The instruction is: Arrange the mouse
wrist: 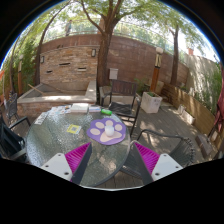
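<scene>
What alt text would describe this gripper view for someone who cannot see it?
The gripper, fingers open and empty, hangs above a round glass patio table. Beyond the fingers a purple plate with small pale items lies on it; chairs, a tree trunk and a brick wall stand behind.

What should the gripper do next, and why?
Probably ease forward and down toward the lilac mat on the glass table. The gripper is open and holds nothing. The mat lies just ahead of its fingers and has small white things on it. They are too small to tell if one is the mouse.
</scene>
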